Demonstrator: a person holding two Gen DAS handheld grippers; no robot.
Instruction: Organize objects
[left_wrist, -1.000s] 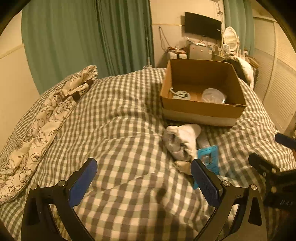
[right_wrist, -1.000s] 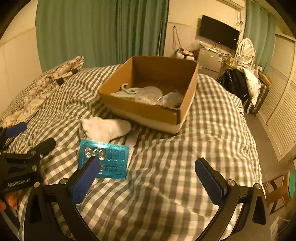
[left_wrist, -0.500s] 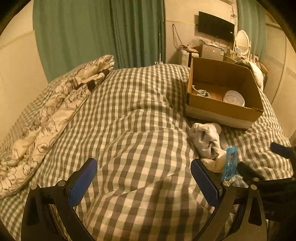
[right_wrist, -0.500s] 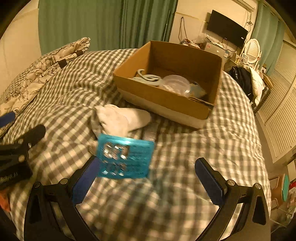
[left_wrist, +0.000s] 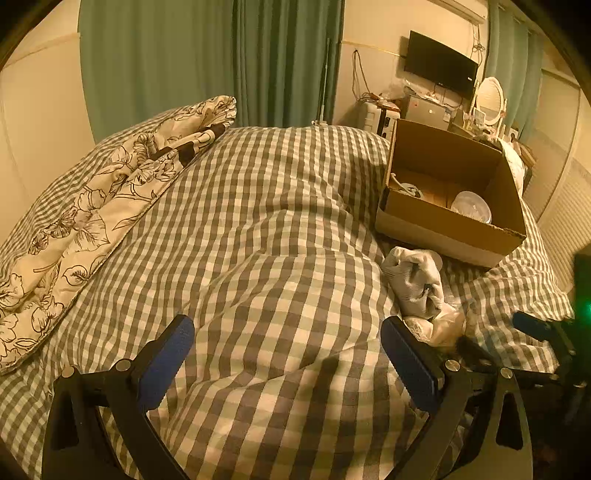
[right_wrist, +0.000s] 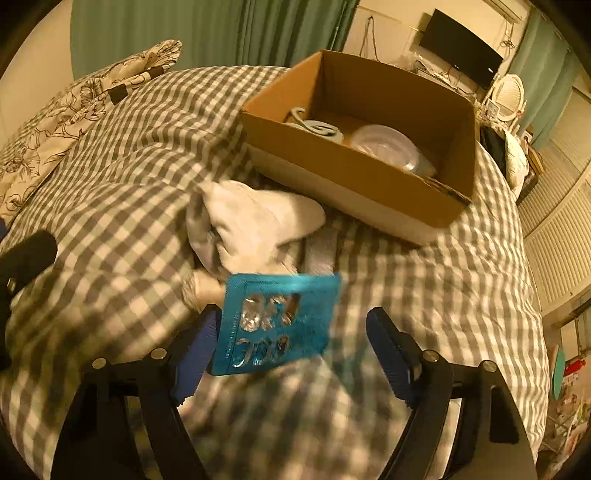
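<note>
The blue blister pack (right_wrist: 277, 325) lies low in the frame's centre, between the closing jaws of the right gripper (right_wrist: 291, 354), nearer its left finger; the right pad is apart. The left gripper (left_wrist: 288, 354) is wide open and empty.

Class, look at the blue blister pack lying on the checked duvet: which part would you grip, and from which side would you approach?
Grip the blue blister pack across its two side edges, coming from above and the near side. It is a thin, flat card, tilted up off the duvet. The right gripper already straddles it, closing; neither pad clearly presses it yet.

Black claw (right_wrist: 291, 354), blue pads (right_wrist: 194, 354)
</note>
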